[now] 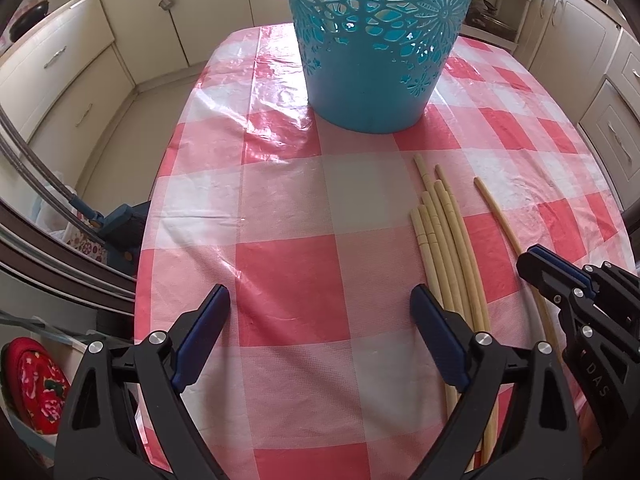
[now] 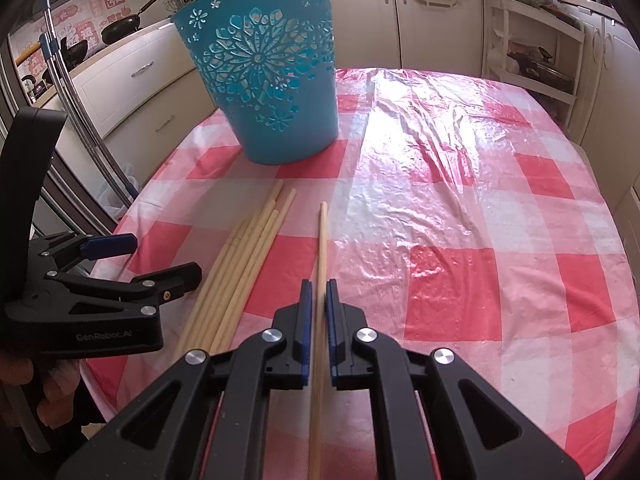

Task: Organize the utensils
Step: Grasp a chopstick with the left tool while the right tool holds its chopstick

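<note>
Presently: right gripper [image 2: 319, 292] jaws clamped on single pale wooden chopstick [image 2: 322, 232], lying on red-and-white checked worktop [image 2: 460, 216]. Left gripper [image 1: 320, 300] jaws wide apart, empty, beside bundle of pale wooden chopsticks [image 1: 444, 240]. Teal perforated plastic basket [image 2: 268, 76] upright beyond.

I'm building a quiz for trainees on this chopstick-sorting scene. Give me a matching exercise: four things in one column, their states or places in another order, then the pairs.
Things:
1. left tool
2. right tool
3. blue basket
4. bundle of chopsticks

States:
A. upright at the far side of the checked tablecloth
B. shut on a single chopstick
C. lying loose together on the cloth
D. open, holding nothing

Pairs: 1-D, 2-B, 3-A, 4-C
</note>
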The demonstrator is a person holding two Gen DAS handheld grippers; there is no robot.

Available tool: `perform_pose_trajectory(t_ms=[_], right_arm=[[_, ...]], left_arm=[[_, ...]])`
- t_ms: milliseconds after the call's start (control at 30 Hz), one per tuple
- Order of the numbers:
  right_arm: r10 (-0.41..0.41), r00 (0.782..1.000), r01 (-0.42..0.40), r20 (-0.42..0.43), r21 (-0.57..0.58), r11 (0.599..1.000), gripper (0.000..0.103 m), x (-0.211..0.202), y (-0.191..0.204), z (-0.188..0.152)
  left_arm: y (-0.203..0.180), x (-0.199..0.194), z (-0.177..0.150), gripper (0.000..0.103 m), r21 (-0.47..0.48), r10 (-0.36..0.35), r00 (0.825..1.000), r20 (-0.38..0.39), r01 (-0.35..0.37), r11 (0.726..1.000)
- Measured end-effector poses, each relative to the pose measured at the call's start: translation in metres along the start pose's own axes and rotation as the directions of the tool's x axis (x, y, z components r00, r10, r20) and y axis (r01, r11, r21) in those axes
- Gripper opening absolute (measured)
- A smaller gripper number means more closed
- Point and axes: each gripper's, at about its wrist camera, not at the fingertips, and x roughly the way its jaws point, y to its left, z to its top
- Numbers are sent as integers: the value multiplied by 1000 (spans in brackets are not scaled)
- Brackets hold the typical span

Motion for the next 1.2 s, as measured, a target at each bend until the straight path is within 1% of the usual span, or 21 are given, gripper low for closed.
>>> perform_pose_trajectory(t_ms=[333, 433, 467, 567, 600, 733, 800, 867, 1000, 1033, 1067, 1100, 1133, 1167, 1200], right_arm=[[10, 1000, -10, 8, 1, 1000, 7, -1, -2, -1], [15, 1000, -16, 9, 2, 1000, 7, -1, -2, -1], [18, 1000, -18, 9, 2, 1000, 7, -1, -3, -1], [25, 1000, -25, 9, 8, 1000, 7, -1, -4, -1], [27, 1000, -27, 9, 9, 1000, 7, -1, -4, -1], [30, 1000, -30, 8, 11, 1000, 7, -1, -5, -1], [31, 999, -31, 7, 11, 999, 7, -1, -5, -1], [32, 999, -32, 7, 11, 999, 8, -1, -5, -1], [31, 1000, -31, 4, 11, 999, 8, -1, -4, 0], [30, 1000, -31, 3, 10, 999, 8, -1, -4, 0], [30, 1000, -30, 2, 8, 1000, 9, -1, -4, 0], [30, 1000, -30, -1, 8, 1000, 10, 0, -3, 1], [29, 1000, -29, -4, 8, 1000, 11, 0, -3, 2], [28, 1000, -28, -8, 9, 1000, 11, 1, -3, 4], [24, 1000, -24, -14, 8, 1000, 11, 2, -2, 6]], left_arm=[[7, -2, -3, 87, 1, -4, 1000, 4, 4, 1000], [8, -2, -2, 87, -7, -14, 1000, 5, 14, 1000], [9, -3, -1, 87, -15, -25, 1000, 6, 25, 1000], [11, -7, 0, 87, -41, -102, 995, 21, 103, 994], [10, -8, 1, 87, -35, -105, 994, 26, 106, 994], [-4, -5, 3, 87, 5, -91, 996, 19, 91, 996], [-9, -3, 3, 87, 22, -70, 997, 19, 70, 997], [-12, -2, 5, 87, 25, -53, 998, 17, 53, 998], [-12, -1, 5, 86, 21, -52, 999, 13, 52, 998], [-12, -1, 5, 85, 21, -54, 998, 12, 54, 998], [-12, -1, 5, 81, 26, -51, 999, 12, 50, 998], [-13, -1, 5, 79, 36, -38, 999, 15, 38, 999], [-15, -1, 5, 74, 45, -30, 999, 17, 29, 999], [-17, -2, 7, 68, 48, -36, 999, 21, 35, 998], [-17, -2, 7, 64, 51, -39, 999, 24, 37, 998]])
